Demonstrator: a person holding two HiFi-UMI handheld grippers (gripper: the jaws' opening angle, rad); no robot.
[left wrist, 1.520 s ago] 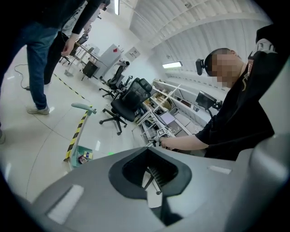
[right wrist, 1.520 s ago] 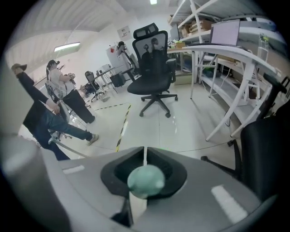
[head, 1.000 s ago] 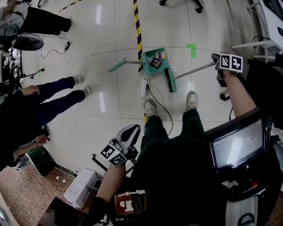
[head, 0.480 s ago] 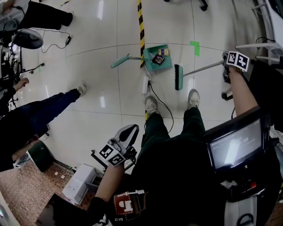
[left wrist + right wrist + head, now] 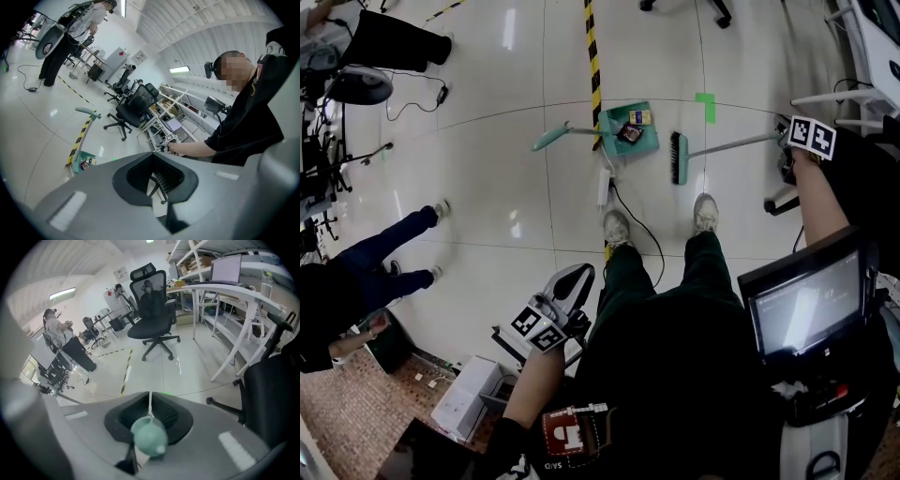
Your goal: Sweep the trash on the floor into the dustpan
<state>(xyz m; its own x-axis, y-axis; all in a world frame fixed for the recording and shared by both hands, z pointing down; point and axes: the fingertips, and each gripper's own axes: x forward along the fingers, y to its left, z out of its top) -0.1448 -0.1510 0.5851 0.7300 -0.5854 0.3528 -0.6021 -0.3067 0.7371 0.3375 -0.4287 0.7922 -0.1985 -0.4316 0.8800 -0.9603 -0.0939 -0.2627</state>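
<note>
right gripper (image 5: 794, 141) clamps the broom (image 5: 727, 146) by its handle; its brush sits just right of the dustpan (image 5: 643, 141), which holds the trash (image 5: 630, 132). left gripper (image 5: 572, 281), jaws together, hangs well apart from the dustpan.

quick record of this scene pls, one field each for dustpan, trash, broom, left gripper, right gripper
dustpan: green, flat on the floor, handle toward the view's left
trash: small pieces lying inside the dustpan
broom: head on the floor right of the dustpan, apart from it
left gripper: jaws together, nothing between them
right gripper: shut on the broom's handle end
</note>
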